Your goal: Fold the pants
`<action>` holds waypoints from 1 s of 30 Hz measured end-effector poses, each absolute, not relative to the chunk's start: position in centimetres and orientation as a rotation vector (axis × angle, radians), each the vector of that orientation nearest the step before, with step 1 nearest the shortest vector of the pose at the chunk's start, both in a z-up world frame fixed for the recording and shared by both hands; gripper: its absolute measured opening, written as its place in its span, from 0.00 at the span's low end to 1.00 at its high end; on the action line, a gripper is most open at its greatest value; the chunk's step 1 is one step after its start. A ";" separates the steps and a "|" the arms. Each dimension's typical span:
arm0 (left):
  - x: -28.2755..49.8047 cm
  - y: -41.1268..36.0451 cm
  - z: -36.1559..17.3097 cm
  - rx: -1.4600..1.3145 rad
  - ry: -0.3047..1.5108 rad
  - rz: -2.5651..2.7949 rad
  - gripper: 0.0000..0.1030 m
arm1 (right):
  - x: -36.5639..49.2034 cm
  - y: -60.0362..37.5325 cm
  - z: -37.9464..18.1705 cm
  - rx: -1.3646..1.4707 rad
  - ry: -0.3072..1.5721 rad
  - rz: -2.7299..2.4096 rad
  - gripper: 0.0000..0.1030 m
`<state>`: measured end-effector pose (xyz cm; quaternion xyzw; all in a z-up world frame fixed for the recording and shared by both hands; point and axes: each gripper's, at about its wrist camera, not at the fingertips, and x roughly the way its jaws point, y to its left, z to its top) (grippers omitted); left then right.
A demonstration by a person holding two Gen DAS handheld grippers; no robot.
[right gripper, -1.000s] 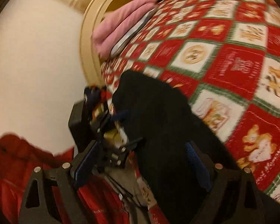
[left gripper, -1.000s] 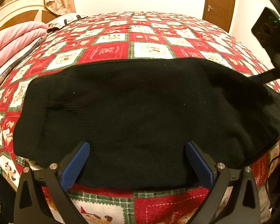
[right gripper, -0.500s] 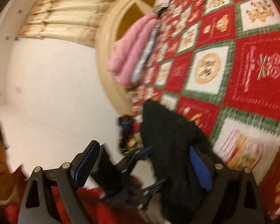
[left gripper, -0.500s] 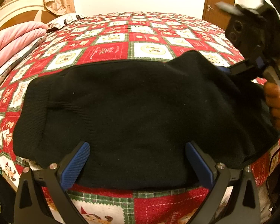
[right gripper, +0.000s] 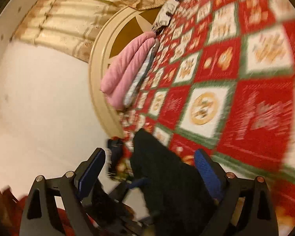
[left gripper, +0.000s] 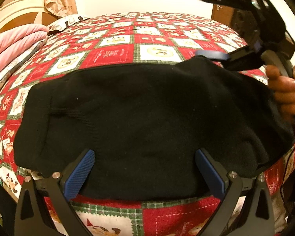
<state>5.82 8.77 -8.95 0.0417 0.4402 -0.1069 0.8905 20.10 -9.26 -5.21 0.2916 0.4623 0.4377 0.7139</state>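
Observation:
The black pants (left gripper: 139, 116) lie spread across the near part of the bed, ribbed band at the left. My left gripper (left gripper: 144, 169) is open, its blue pads low over the pants' near edge. My right gripper (right gripper: 149, 169) is open and tilted. Its lower finger (left gripper: 212, 55) in the left wrist view lies under the lifted far right edge of the pants, and the upper finger stands high above. In the blurred right wrist view the pants (right gripper: 167, 177) drape between the pads and the left gripper (right gripper: 116, 157) shows beyond.
A red, white and green patchwork quilt (left gripper: 116, 53) covers the bed. A folded pink blanket (left gripper: 11, 43) lies at the far left by the cream headboard (left gripper: 13, 9). A brown door (left gripper: 222, 11) stands at the back right. The bed's near edge is just below my left gripper.
My right gripper has risen and swung inward toward the left, lifting the pants' far right edge off the quilt. My left gripper has stayed still and open.

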 end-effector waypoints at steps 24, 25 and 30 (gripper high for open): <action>5.9 8.7 -9.0 0.091 0.908 -0.214 1.00 | 17.8 -6.0 -7.1 0.105 1.123 0.791 0.08; 5.9 8.6 -9.1 0.092 0.907 -0.213 1.00 | 17.4 -5.9 -6.8 0.087 1.112 0.772 0.08; 5.8 8.7 -9.0 0.089 0.903 -0.217 1.00 | 14.8 -6.6 -4.0 -0.022 0.936 0.545 0.06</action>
